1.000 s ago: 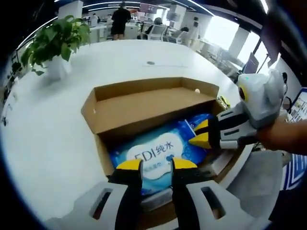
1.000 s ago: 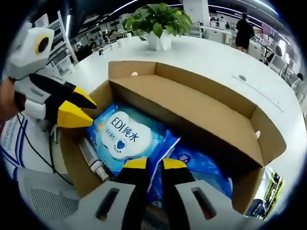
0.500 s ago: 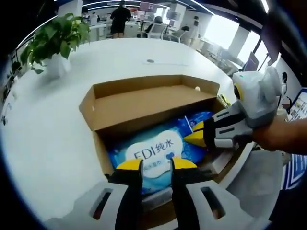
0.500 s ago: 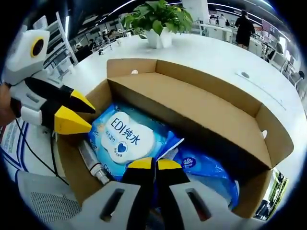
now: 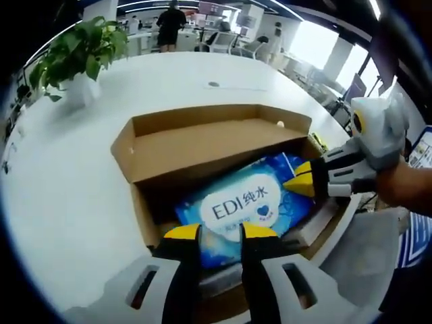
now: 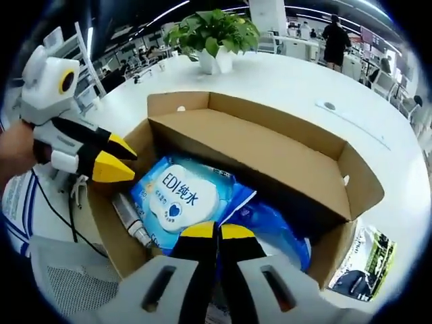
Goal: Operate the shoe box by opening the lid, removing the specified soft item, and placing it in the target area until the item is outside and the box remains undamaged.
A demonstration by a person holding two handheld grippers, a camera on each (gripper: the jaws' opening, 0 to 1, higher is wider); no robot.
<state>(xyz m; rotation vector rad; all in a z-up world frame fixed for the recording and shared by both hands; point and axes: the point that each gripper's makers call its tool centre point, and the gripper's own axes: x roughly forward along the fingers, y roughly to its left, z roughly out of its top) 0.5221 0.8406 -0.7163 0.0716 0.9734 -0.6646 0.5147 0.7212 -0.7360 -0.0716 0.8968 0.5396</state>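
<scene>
- Wipes pack (image 5: 248, 209), blue with a white label, lies inside the open shoe box (image 5: 202, 145), directly ahead of both tools and just past their tips.
- Right tool (image 6: 217, 233) has its yellow tips pressed together on the near corner fold of the pack; in the left gripper view the same tool (image 5: 302, 185) sits at the pack's far-right edge, closed on the wrapper.
- Left tool (image 5: 219, 233) hovers at the pack's near edge with its tips slightly apart, and it grips nothing I can see.
- Long axis of the pack runs across the left tool's line of sight, along the box's length, slightly tilted.
- Judged nearer and already gripping, the right tool is the one to lift; the pull should go up and back, away from the folded-back lid (image 6: 270, 145).
- Small bottle (image 6: 131, 223) lies beside the pack, left of the right tool.
- Box rests on the white worktop (image 5: 74, 182).
</scene>
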